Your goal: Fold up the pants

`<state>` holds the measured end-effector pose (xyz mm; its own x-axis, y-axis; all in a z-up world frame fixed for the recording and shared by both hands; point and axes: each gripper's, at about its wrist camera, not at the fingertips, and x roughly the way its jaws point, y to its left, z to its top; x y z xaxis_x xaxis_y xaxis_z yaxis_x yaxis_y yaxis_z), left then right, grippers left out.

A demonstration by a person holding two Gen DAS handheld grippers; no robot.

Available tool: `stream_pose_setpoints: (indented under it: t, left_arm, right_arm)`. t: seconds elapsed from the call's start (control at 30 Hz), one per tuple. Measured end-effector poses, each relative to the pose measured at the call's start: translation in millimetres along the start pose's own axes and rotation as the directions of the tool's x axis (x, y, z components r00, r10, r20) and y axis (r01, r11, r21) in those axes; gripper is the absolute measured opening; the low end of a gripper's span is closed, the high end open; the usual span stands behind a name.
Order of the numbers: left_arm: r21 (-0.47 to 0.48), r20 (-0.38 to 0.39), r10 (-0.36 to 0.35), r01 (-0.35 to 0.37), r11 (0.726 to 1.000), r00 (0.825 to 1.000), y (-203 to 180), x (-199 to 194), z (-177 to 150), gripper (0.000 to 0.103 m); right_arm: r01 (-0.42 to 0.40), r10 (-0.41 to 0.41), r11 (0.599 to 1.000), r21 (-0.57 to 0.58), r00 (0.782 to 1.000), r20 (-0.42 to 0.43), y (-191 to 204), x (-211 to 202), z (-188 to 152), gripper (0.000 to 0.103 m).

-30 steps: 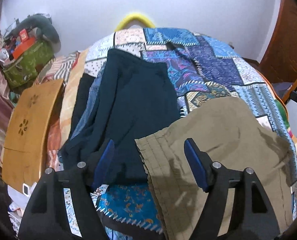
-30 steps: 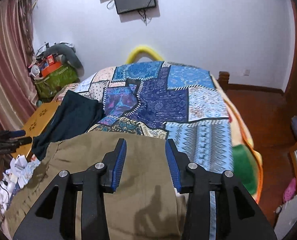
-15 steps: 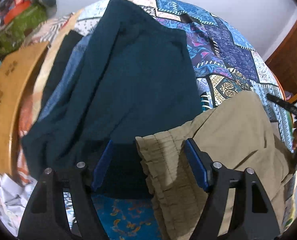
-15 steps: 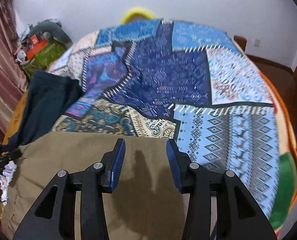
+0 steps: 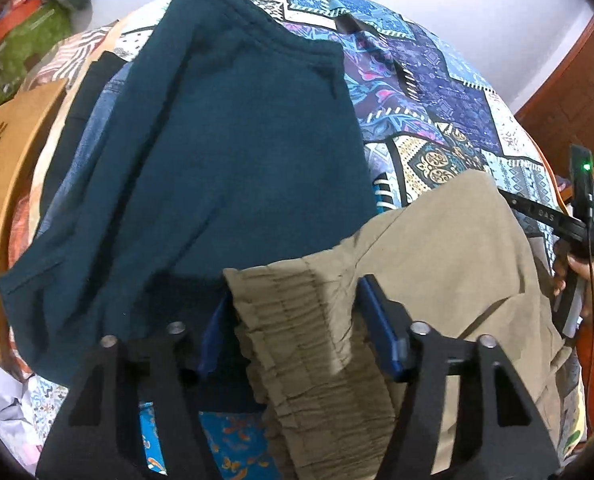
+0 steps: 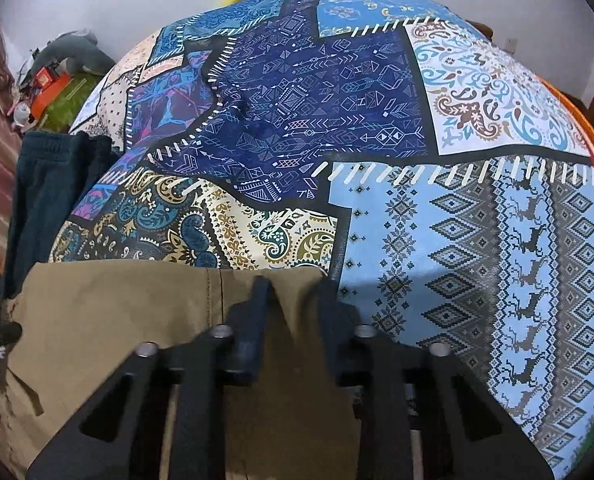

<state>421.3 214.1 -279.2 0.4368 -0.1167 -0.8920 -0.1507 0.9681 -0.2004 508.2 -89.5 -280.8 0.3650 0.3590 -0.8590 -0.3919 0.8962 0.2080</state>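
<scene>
Left wrist view: the left gripper has just been closing its jaws around the khaki pants waistband, not yet pinching. The right gripper has its jaws clamped on the pants' hem, on the bed.

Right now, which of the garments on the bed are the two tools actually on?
The olive-khaki pants with the gathered waistband, not the dark teal garment lying beside them. The left hand-held gripper straddles the waistband; the right hand-held gripper pinches their far edge.
</scene>
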Motion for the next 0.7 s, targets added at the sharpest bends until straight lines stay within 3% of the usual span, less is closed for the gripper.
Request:
stream_pose_setpoints:
  t: [0.1,0.33,0.43,0.53,0.7]
  left_arm:
    - [0.014,0.019,0.010,-0.010,1.000,1.000,-2.0,-8.5,0.8,0.047]
    - [0.066,0.160,0.045,-0.056,0.996,0.986,-21.5,-64.5,8.5,0.044]
    - [0.070,0.227,0.033,-0.050,0.996,0.973,-32.1,-99.7,19.4,0.044]
    - [0.083,0.277,0.022,-0.047,0.995,0.961,-43.5,-129.4,25.3,0.044]
    - [0.141,0.295,0.035,-0.080,0.987,0.955,-62.7,-158.6,16.6,0.044]
  right_arm:
    - [0.026,-0.025,0.999,-0.020,0.999,0.033,5.6,-8.1,0.3,0.011]
    - [0.065,-0.053,0.996,-0.065,0.983,0.176,15.3,-75.9,14.9,0.010]
    - [0.072,-0.051,0.995,-0.070,0.962,0.268,21.2,-122.0,25.8,0.010]
    - [0.089,-0.056,0.993,-0.071,0.925,0.375,35.3,-176.2,40.7,0.010]
    - [0.088,-0.046,0.993,-0.075,0.897,0.441,46.0,-226.9,37.2,0.009]
